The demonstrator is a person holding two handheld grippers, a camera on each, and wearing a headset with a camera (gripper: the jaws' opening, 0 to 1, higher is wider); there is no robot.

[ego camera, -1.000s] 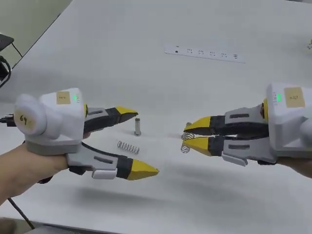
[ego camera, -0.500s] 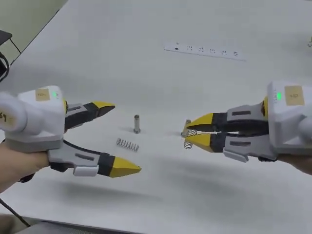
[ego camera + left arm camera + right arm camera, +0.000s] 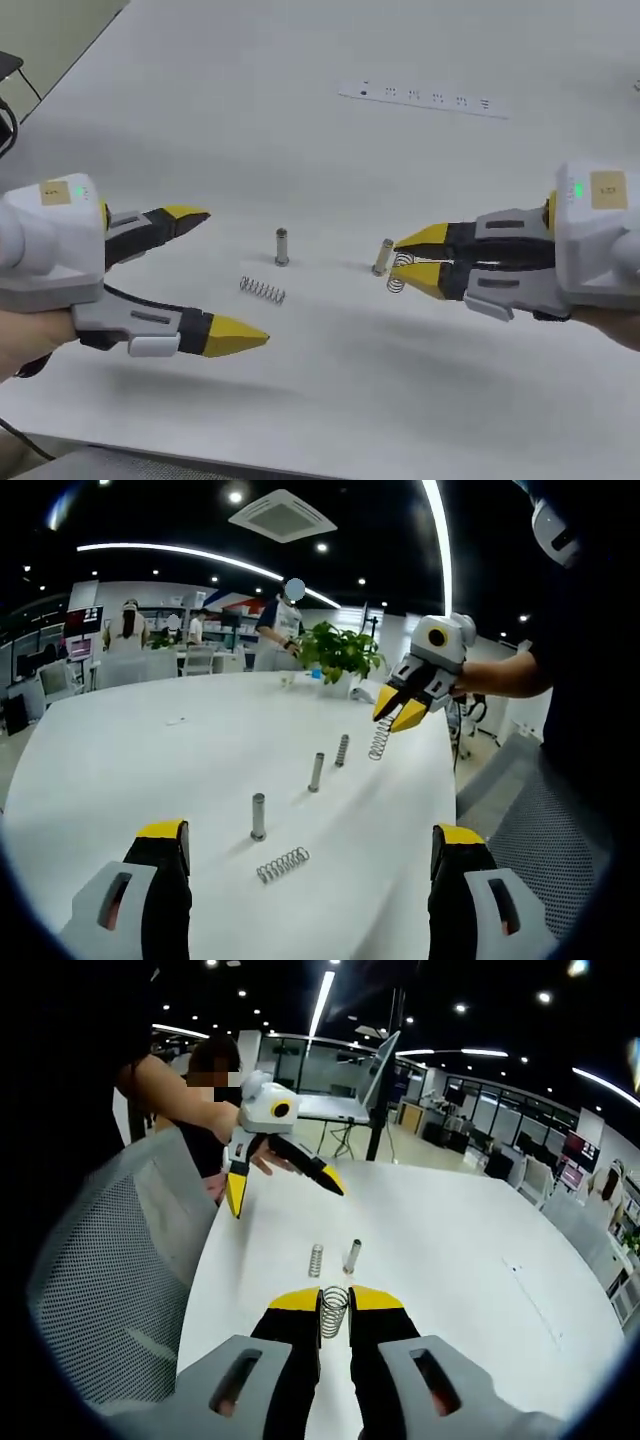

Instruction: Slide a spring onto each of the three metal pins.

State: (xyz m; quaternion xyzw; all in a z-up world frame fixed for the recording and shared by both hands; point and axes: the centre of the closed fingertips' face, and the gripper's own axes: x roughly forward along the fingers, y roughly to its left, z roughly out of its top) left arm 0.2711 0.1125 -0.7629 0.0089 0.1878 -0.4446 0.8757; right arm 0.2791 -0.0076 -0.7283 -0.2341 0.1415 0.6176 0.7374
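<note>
A spring [image 3: 396, 284] is pinched between the right gripper's [image 3: 410, 262] narrow yellow jaws, just beside a metal pin [image 3: 383, 257] at its 9 o'clock in the head view. A second pin [image 3: 282, 246] stands farther toward 9 o'clock. A loose spring [image 3: 262, 290] lies on the white table [image 3: 330, 160] at that pin's 7 o'clock. The left gripper [image 3: 213, 275] hovers spread wide, holding nothing. A power strip [image 3: 425, 98] lies toward 12 o'clock.

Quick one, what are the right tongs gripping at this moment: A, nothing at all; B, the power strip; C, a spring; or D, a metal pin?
C: the right tongs are closed on a spring, which is clamped between their yellow tips.
</note>
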